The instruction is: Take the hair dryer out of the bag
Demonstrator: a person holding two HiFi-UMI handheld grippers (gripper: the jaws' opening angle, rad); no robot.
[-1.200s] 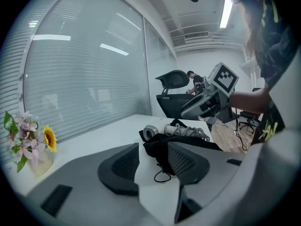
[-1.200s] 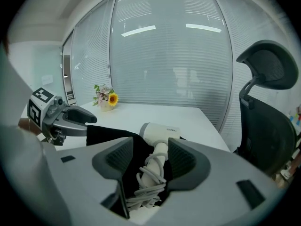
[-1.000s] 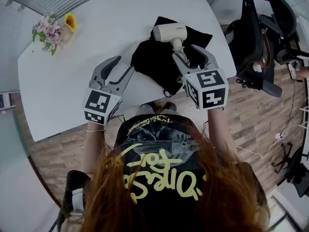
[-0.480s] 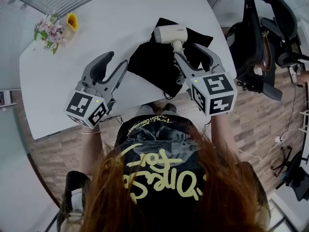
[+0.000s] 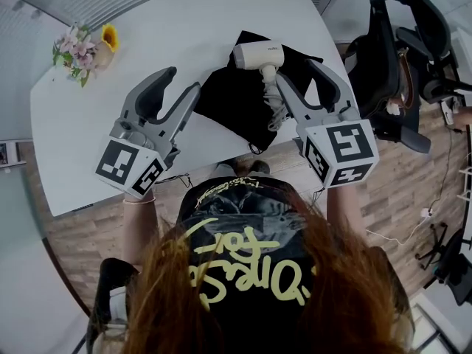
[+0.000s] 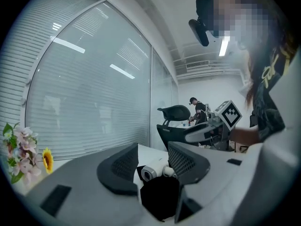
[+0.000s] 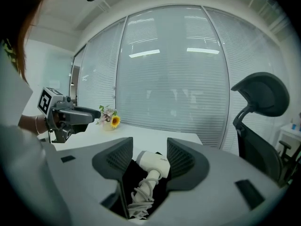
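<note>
1. White plastic hair dryer, its pale cord bundled at the handle end, lies out in the open on top of the flat black fabric bag, towards the near edge of the white table.
2. My left gripper hangs above the table just beside the bag, jaws apart, nothing in them.
3. My right gripper hovers over the cord, jaws wide and empty too.
4. I judge the dryer rigid and fairly light but head-heavy, and its smooth barrel may slip.
5. I would pinch across the handle just below the barrel. The limp cord will trail, and the soft bag would lift if caught.
</note>
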